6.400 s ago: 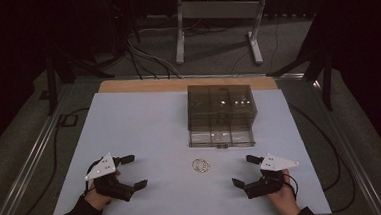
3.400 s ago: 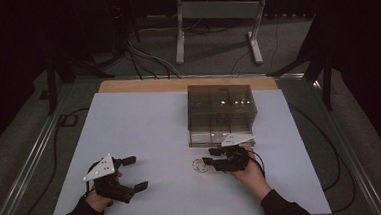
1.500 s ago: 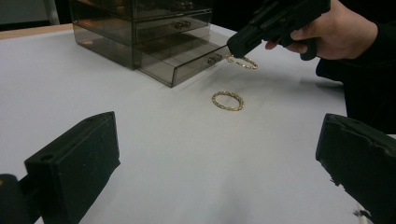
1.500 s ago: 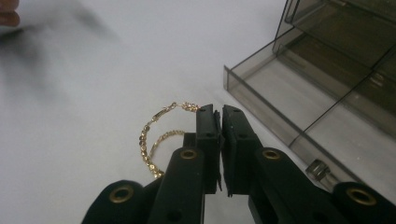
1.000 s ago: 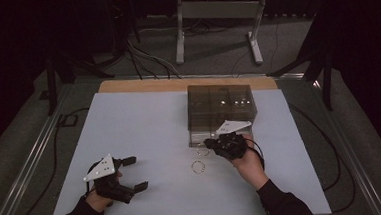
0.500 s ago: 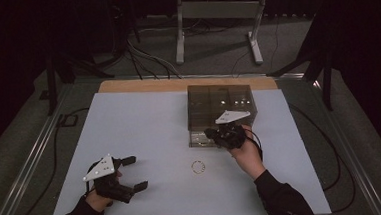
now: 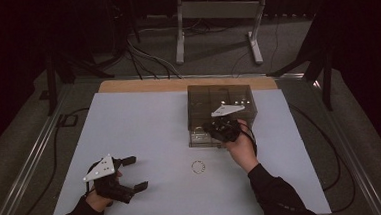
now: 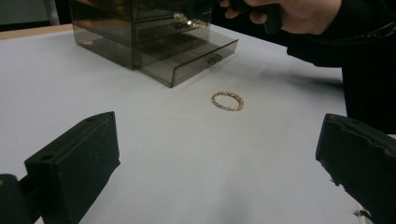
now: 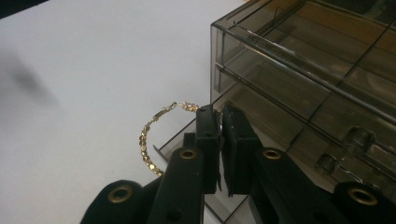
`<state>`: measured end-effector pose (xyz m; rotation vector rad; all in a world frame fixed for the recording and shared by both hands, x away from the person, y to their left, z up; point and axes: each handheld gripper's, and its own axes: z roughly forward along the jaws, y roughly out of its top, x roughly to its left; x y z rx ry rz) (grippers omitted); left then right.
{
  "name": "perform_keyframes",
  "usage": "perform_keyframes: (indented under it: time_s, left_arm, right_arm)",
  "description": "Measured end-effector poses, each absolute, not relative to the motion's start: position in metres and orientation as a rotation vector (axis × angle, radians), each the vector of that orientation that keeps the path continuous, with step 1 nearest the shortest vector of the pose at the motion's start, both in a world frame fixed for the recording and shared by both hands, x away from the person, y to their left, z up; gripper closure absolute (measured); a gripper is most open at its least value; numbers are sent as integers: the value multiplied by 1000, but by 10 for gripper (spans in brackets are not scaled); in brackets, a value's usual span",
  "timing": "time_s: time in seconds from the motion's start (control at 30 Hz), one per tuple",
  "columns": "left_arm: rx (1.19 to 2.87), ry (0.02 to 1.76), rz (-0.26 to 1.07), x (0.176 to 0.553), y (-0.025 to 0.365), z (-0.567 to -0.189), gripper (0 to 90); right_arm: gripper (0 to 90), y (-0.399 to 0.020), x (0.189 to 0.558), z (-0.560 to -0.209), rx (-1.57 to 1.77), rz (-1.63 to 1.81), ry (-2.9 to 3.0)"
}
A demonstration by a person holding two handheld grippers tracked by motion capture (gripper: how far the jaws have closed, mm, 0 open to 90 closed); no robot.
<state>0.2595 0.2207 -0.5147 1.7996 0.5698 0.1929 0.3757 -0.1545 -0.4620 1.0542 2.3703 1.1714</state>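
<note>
Item one, my right gripper (image 7: 219, 131): jaws pressed nearly together, clamped on a gold bangle (image 9: 154, 135) made of small beaded links; in the right gripper view the hoop sticks out to the left of the jaws and hangs over the open bottom drawer (image 8: 187, 56) of the organiser. Item two, smoked clear plastic drawer box (image 7: 222, 110): stands on the far right half of the table (image 7: 140, 140); its lowest drawer is pulled out toward me, the upper drawers look pushed in, and the right gripper view shows small clear knobs on the fronts. I cannot tell whether anything lies inside the drawers. Item three, second gold bangle (image 7: 198, 166): lies flat on the pale surface, near the front of the open drawer but apart from it, roughly at mid-table; the left gripper view shows it as a beaded ring (image 8: 227, 100) between the two jaws and well beyond them. Item four, my left gripper (image 7: 128, 175): at the near left of the table, jaws spread wide, nothing between them, well apart from both the loose bangle and the box. Item five, background: a wooden strip along the table's far edge, a grey metal stand (image 7: 220, 15) and cables on the dark floor behind.
</note>
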Motion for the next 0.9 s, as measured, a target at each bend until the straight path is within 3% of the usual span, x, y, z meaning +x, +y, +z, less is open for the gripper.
perform_keyframes:
  time_s: [0.8,0.9]
  left_arm:
    - [1801,566,191,259,221,-515,6]
    - [1803,564,192,259,221,-514,6]
  right_arm:
    - [853,-146,395,-495,1153,1097,2368]
    - [753,-146,397,-497,1170,1109,2373]
